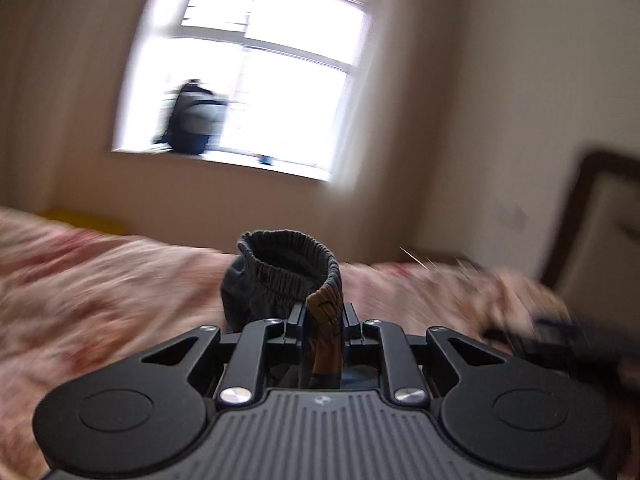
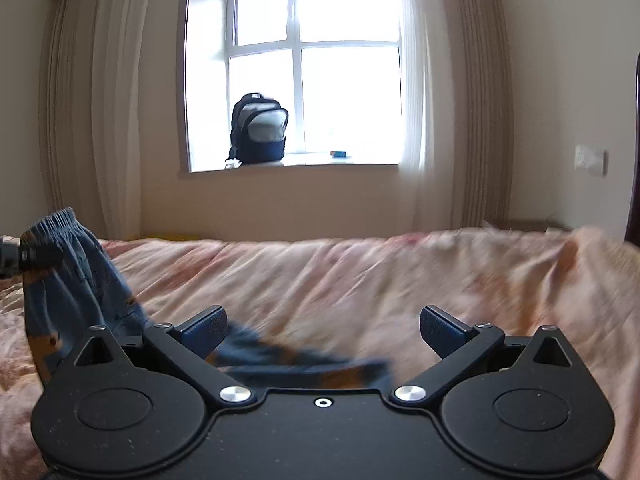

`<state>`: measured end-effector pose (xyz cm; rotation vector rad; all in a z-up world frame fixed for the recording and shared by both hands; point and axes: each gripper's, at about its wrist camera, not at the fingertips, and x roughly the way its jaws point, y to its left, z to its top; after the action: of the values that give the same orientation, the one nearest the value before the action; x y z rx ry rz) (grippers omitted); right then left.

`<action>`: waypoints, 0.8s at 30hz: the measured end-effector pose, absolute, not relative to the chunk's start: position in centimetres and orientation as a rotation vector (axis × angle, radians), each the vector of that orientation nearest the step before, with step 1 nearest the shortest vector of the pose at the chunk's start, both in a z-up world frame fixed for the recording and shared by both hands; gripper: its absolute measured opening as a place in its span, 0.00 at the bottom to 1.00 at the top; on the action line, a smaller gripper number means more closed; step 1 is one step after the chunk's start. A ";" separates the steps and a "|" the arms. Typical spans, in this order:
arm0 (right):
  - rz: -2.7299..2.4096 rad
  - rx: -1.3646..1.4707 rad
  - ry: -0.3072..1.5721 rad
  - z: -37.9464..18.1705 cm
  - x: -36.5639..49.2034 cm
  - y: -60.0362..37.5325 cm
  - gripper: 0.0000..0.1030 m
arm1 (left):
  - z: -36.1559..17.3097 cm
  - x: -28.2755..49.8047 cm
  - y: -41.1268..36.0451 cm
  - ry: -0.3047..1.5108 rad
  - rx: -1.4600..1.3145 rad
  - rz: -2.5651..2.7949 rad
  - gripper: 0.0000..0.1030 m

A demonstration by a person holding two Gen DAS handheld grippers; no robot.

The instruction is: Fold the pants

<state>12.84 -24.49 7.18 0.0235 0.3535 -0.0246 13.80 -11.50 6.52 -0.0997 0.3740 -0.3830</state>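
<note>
The pants [image 2: 72, 280] are blue-grey with orange patches and an elastic waistband. My left gripper [image 1: 322, 316] is shut on the waistband [image 1: 288, 264] and holds it up above the bed. In the right wrist view the left gripper's fingers [image 2: 40, 258] clamp the waistband at the far left, and the pants hang down and trail across the bed [image 2: 360, 280] under my right gripper [image 2: 322, 330]. My right gripper is open, its fingers wide apart, with a blurred stretch of pants [image 2: 304, 364] lying below and between them.
The bed has a pink floral cover. Behind it is a window sill with a dark backpack [image 2: 260, 128] and a small blue object [image 2: 340, 154]. Curtains hang on both sides. A dark-framed headboard [image 1: 600, 232] stands at the right in the left wrist view.
</note>
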 end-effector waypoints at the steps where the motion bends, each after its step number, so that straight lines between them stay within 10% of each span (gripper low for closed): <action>1: -0.043 0.027 0.345 7.3 13.0 -25.6 0.99 | 6.3 13.6 -13.4 0.376 -0.040 -0.423 0.17; 5: -0.147 0.070 0.329 5.9 13.4 -29.2 0.99 | 2.5 13.1 -20.2 0.413 0.109 -0.574 0.24; 9: -0.166 0.070 0.387 2.5 13.9 -30.9 0.99 | -2.7 12.7 -24.4 0.482 0.196 -0.637 0.74; 20: 0.073 0.150 0.401 -0.2 15.0 -29.9 0.99 | -4.2 12.1 -22.8 0.545 0.181 -0.536 0.80; 24: 0.178 0.155 0.400 -0.5 15.3 -28.3 0.82 | -3.4 11.4 -22.2 0.553 0.217 -0.519 0.77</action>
<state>15.33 -28.35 -0.46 0.1548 0.4000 0.1777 11.41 -22.21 -3.45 0.2171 0.5526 -0.5187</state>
